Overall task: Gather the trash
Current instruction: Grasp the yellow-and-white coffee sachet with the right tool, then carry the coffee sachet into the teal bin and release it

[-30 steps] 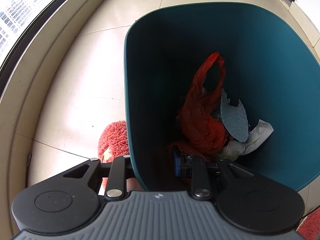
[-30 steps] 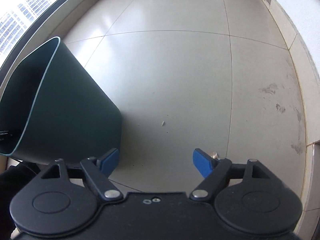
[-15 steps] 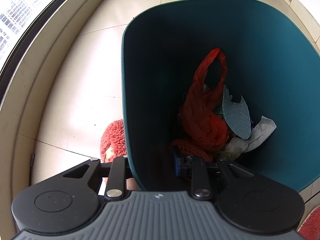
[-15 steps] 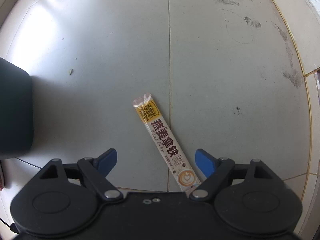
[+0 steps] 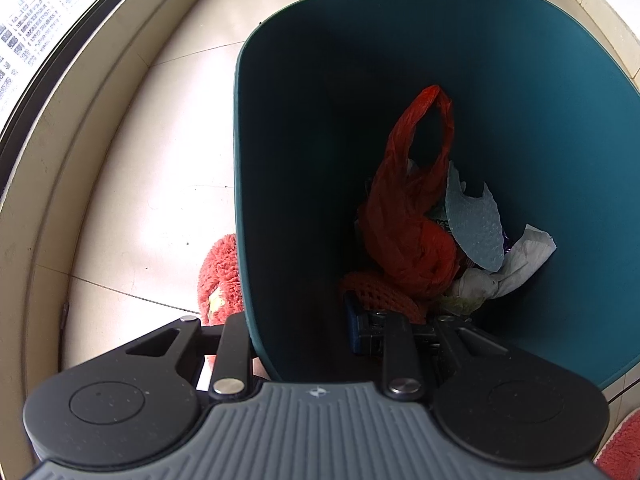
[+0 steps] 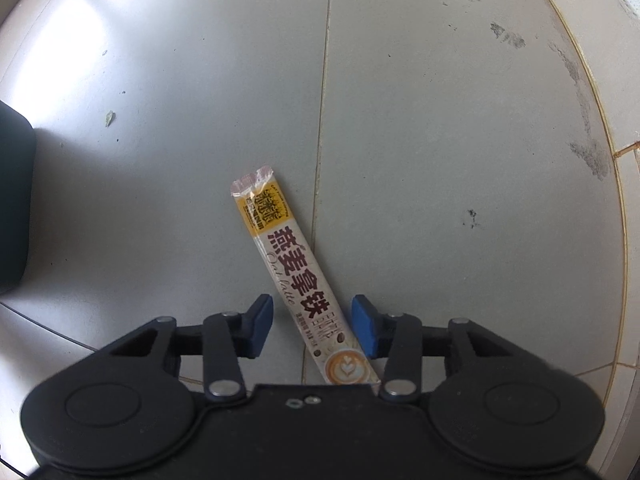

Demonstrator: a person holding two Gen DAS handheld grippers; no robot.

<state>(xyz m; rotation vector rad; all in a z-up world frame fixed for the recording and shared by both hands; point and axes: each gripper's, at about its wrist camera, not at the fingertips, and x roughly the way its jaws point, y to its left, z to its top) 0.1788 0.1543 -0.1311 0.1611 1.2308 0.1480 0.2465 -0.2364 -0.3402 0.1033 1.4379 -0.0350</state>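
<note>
My left gripper (image 5: 298, 332) is shut on the near wall of a teal trash bin (image 5: 540, 92), one finger outside and one inside. The bin holds a red plastic bag (image 5: 408, 224), a pale blue scrap (image 5: 474, 228), white crumpled paper (image 5: 520, 256) and a red net. In the right wrist view a long oat latte sachet (image 6: 298, 276) lies on the grey tiled floor. My right gripper (image 6: 313, 328) is open, its blue pads (image 6: 260, 326) either side of the sachet's near end, apart from it.
A red fluffy slipper (image 5: 220, 276) lies left of the bin, another at the lower right corner (image 5: 620, 448). A window ledge (image 5: 60, 128) runs along the left. The bin's dark side (image 6: 14, 200) shows at the left in the right wrist view. A small crumb (image 6: 109, 118) lies on the floor.
My right gripper tilted down to the floor, moved closer over the sachet, and its jaws narrowed around it. The left gripper keeps hold of the bin, which shifted slightly.
</note>
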